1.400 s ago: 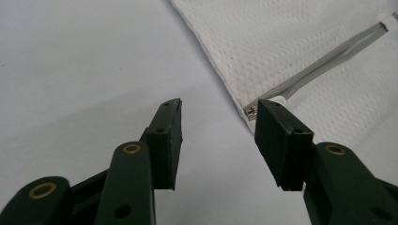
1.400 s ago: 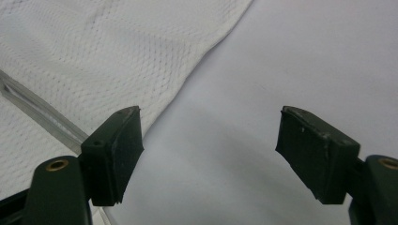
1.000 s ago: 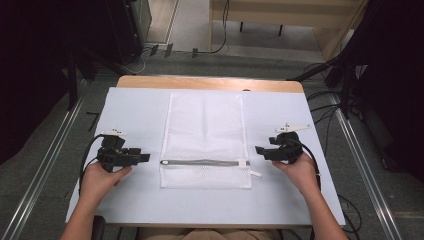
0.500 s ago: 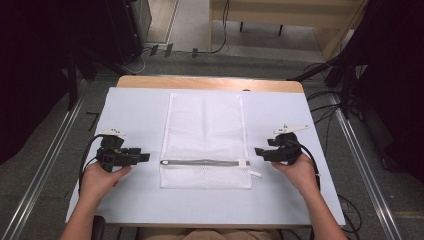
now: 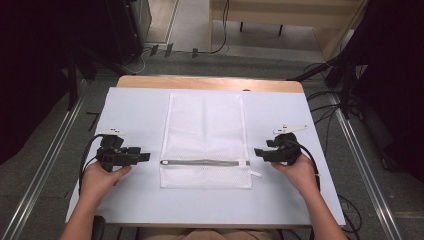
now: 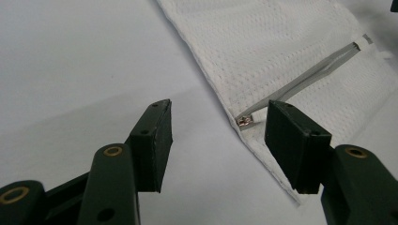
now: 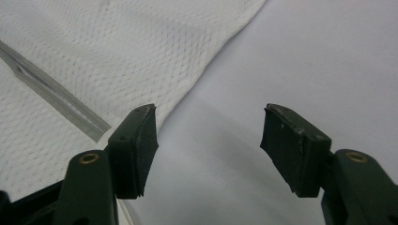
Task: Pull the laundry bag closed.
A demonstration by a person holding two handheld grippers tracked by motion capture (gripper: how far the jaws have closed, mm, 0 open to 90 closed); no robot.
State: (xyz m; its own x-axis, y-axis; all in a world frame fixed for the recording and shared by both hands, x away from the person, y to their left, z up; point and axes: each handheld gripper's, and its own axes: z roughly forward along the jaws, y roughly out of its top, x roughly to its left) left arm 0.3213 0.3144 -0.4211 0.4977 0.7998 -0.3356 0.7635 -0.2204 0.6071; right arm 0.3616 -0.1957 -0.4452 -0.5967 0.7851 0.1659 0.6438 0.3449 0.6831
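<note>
A white mesh laundry bag (image 5: 206,135) lies flat in the middle of the table, with a grey zipper (image 5: 205,162) running across its near end. My left gripper (image 5: 146,157) rests on the table just left of the zipper's end, open and empty. In the left gripper view the bag (image 6: 281,51) and the metal zipper pull (image 6: 244,122) lie just beyond my open left gripper (image 6: 218,140). My right gripper (image 5: 257,151) sits open at the bag's right edge. In the right gripper view the bag's edge (image 7: 141,51) runs past the left jaw of my right gripper (image 7: 209,140).
A pale sheet (image 5: 130,110) covers the table, whose wooden far edge (image 5: 210,83) shows behind it. Dark stands and cables (image 5: 340,75) flank the table on the floor. Bare sheet lies to either side of the bag.
</note>
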